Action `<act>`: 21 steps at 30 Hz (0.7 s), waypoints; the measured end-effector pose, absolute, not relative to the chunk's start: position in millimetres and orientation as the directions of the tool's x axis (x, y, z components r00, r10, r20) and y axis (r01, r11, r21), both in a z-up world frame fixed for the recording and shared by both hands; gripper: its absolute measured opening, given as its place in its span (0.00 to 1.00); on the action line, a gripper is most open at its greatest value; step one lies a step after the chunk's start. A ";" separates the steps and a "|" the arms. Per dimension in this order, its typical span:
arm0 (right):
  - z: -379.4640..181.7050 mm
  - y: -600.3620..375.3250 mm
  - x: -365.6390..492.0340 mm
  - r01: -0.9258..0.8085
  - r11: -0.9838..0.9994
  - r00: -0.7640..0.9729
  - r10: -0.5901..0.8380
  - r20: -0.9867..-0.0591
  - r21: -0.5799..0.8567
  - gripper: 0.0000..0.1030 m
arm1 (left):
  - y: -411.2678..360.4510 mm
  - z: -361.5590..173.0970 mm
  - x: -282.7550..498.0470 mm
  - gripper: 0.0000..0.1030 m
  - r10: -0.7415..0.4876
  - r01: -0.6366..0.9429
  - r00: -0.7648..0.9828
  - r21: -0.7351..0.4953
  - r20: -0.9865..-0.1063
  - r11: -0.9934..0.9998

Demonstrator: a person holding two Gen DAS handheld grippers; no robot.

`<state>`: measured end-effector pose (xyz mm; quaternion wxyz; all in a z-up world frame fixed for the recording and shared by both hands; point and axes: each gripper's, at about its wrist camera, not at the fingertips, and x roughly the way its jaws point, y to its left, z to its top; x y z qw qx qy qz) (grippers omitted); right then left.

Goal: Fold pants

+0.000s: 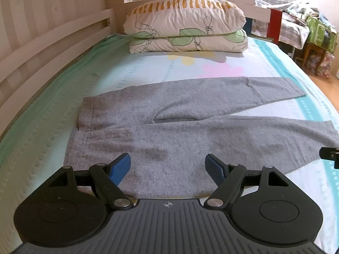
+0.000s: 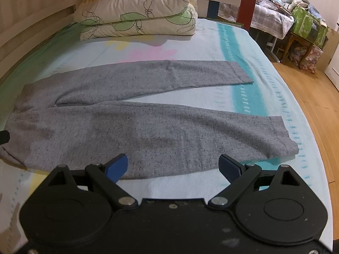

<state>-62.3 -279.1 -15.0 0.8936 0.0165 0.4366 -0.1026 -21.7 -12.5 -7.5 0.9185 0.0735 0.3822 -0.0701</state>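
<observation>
Grey pants (image 1: 169, 124) flat on bed (image 1: 42, 127); left hand-held gripper (image 1: 168, 165) and right hand-held gripper (image 2: 173, 166) gape empty

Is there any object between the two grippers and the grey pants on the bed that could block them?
Nothing visible does. The grey pants lie flat and uncovered on the bed sheet, directly ahead of the left gripper and the right gripper, both with open jaws. The folded duvet sits farther back.

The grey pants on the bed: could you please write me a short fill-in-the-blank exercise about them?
1. The grey pants lie flat with two legs spread ____.
2. The folded duvet sits ____ the pants.
3. The left gripper holds ____.
4. The right gripper fingers stand ____.

Missing words: apart; beyond; nothing; open
</observation>
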 end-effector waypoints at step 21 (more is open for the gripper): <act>-14.8 -278.3 -62.8 0.192 0.980 0.593 -0.162 -0.788 -0.057 0.95 | -15.8 -8.5 -24.9 0.74 -0.083 0.209 0.691 0.088 -0.718 0.974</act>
